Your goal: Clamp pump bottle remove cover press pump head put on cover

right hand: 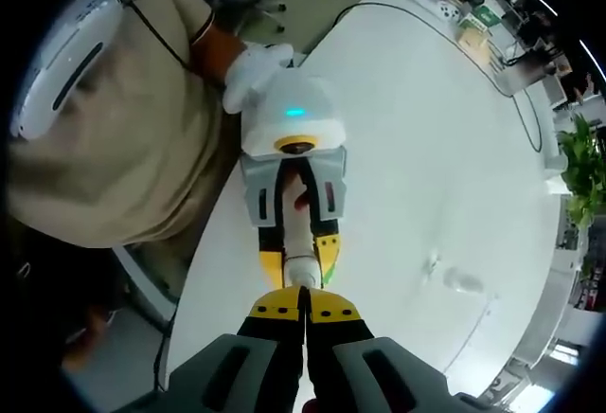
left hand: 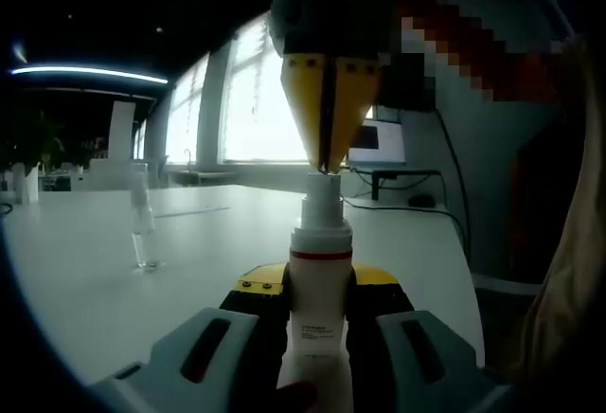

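The pump bottle [left hand: 320, 280] stood upright between the jaws of the left gripper [left hand: 317, 337], which were closed on its white body below a red band. In the left gripper view the base of the bottle was cut off at the bottom edge, and the pump head [left hand: 322, 186] was largely hidden by the yellow tips of the right gripper [left hand: 329, 162], which came down from above with its jaws together, touching the top of the head. Whether those tips actually pinched anything could not be made out.

In the right gripper view the bottle [right hand: 301, 260] was seen end-on from above, so its body was mostly masked by the left gripper [right hand: 295, 228] around it and by the right gripper [right hand: 305, 311] with its jaws pressed together just over the pump top.

A clear cover [left hand: 142, 219] stood upright on the white table [left hand: 189, 242], well apart from the bottle, toward the windows; in the right gripper view it was only a faint glassy shape [right hand: 464, 282].

The bottle was held near the table's curved edge, on the person's side; a gloved hand [right hand: 254, 67] gripped the left gripper. Beyond the bottle the tabletop lay open as far as the cover. The far clutter was too small to identify.
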`<state>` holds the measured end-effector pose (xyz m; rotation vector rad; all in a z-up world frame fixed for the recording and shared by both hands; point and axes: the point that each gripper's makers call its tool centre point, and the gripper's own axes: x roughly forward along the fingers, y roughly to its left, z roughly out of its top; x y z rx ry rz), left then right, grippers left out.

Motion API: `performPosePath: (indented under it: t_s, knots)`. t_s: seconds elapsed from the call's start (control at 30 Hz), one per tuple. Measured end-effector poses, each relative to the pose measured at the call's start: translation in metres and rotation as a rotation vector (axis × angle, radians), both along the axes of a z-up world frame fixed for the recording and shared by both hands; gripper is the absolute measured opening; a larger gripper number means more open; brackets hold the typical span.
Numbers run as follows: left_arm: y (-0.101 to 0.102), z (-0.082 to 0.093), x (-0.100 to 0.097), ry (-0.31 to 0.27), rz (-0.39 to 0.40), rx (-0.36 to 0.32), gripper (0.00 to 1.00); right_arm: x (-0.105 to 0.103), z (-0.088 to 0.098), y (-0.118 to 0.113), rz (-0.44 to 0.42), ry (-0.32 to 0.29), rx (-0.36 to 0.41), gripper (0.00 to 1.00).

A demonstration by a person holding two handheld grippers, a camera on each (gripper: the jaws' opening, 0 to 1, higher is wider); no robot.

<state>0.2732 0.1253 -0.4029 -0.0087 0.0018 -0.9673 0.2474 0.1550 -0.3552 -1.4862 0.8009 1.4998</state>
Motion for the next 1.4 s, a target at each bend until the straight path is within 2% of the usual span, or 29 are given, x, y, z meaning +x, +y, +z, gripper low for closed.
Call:
performPosePath:
  t_s: [1.4]
  knots:
    - [0.0001,0.0002,0.0008,-0.003,0.000,0.001,0.14,0.0040,0.0008,0.0008,-0.037,0.012,0.012,0.00]
